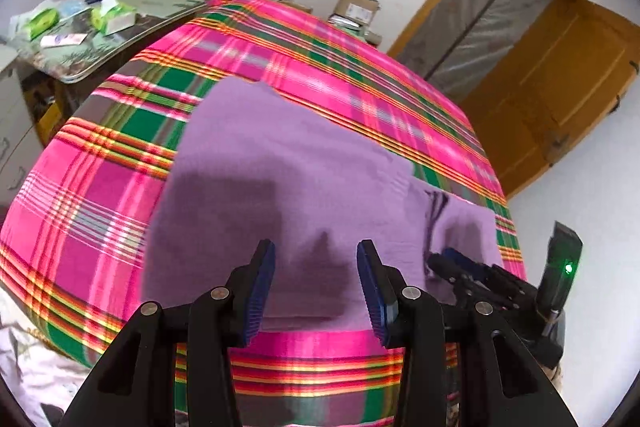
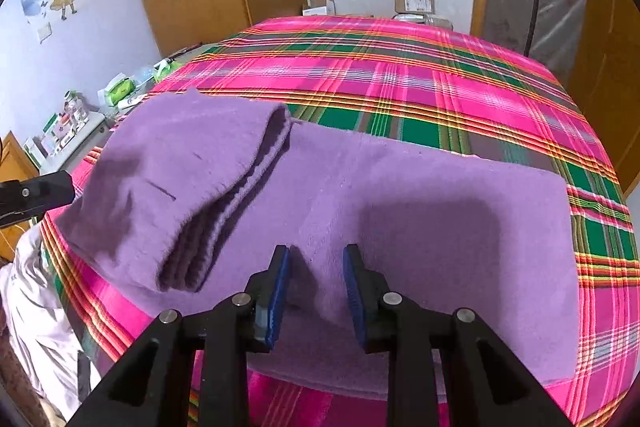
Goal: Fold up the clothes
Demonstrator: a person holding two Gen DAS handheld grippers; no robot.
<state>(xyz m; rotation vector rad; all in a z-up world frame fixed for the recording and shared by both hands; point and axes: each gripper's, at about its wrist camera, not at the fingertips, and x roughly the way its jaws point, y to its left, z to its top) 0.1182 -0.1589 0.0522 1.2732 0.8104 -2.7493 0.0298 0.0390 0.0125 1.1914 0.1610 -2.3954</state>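
Left gripper (image 1: 316, 259): lower centre of the left wrist view, jaws standing well apart, nothing between the blue pads (image 1: 260, 291); it hangs over the garment without gripping it.
Right gripper (image 2: 316, 263): lower centre of the right wrist view, jaws parted by a narrower gap, empty (whether the tips brush the cloth I cannot tell).
Purple garment (image 2: 400, 211): a fleecy knit spread flat on the bed, filling the middle of both views.
Folded part (image 2: 180, 179): at left of the right wrist view, doubled over onto the garment, layered edges showing.
Plaid bedsheet (image 2: 400, 75): pink, green and yellow, beneath the garment.
Cardboard boxes (image 2: 412, 1): upper centre, behind the bed.
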